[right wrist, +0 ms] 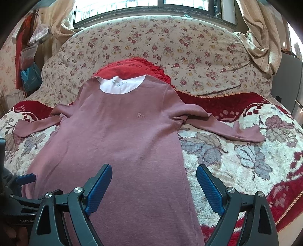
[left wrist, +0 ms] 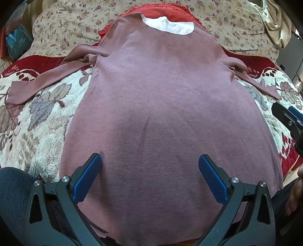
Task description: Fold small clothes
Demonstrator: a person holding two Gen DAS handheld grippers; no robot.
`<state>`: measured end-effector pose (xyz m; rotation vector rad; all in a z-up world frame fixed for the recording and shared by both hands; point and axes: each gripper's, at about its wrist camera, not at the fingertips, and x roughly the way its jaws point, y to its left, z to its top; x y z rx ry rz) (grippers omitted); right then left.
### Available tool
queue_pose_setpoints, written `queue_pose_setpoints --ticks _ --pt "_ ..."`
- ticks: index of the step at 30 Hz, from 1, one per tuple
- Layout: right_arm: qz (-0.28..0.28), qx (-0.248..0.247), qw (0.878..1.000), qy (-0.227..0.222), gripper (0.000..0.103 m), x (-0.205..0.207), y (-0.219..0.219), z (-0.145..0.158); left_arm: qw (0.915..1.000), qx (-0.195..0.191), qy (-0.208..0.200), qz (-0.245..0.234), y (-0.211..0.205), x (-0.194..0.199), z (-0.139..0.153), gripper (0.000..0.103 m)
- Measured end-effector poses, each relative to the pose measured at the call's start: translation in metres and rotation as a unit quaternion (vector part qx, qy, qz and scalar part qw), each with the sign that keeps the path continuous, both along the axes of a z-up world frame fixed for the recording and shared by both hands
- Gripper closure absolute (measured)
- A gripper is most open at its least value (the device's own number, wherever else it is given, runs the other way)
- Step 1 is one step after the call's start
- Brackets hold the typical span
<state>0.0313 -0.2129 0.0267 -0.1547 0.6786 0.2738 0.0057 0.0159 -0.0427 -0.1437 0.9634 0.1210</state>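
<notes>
My left tongs (left wrist: 149,160) are spread wide, nothing between the blue pads (left wrist: 88,177), hovering over the lower part of the mauve top (left wrist: 155,106). My right tongs (right wrist: 154,171) are just as wide open and empty too, one pad over the fabric near its hem-side edge, the other over the blanket (right wrist: 246,157) beside it. In the left wrist view the right tongs poke in at 3 o'clock, off the garment's edge; in the right wrist view the left tongs sit at 8 o'clock, by the shirt's other edge.

The top lies flat, front up, on the bed, hem toward me at 6 o'clock, neck away at 12. Long-sleeved, mauve-pink, w/ a small "Rn" mark (right wrist: 141,115) on the chest and a white lining (right wrist: 121,85) showing inside the neck opening. Sleeves are out to both sides: one sleeve (right wrist: 223,124) runs toward 3 o'clock in the right wrist view, bunched a bit at the armpit, cuff flat on the blanket; the other sleeve (right wrist: 36,123) goes toward 9 o'clock.

Under it is a fluffy cream blanket w/ grey leaves and a red border. The neck end rests on a red ruffled cushion (right wrist: 132,66) at 12 o'clock. Behind that, a rose-print quilt (right wrist: 189,49) is heaped up, and a window (right wrist: 144,5) w/ cream curtains (right wrist: 261,37) is at the very top. A blue bag (right wrist: 30,77) hangs at 10 o'clock.
</notes>
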Motion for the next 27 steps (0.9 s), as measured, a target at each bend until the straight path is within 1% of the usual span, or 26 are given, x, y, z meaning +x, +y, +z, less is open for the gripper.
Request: queue_pose_setpoints --ticks 27 --pt "0.0 -0.004 1.0 0.0 0.014 -0.0002 0.0015 -0.0008 1.0 -0.002 0.003 0.0 -0.0004 0.0001 -0.0009 0.001"
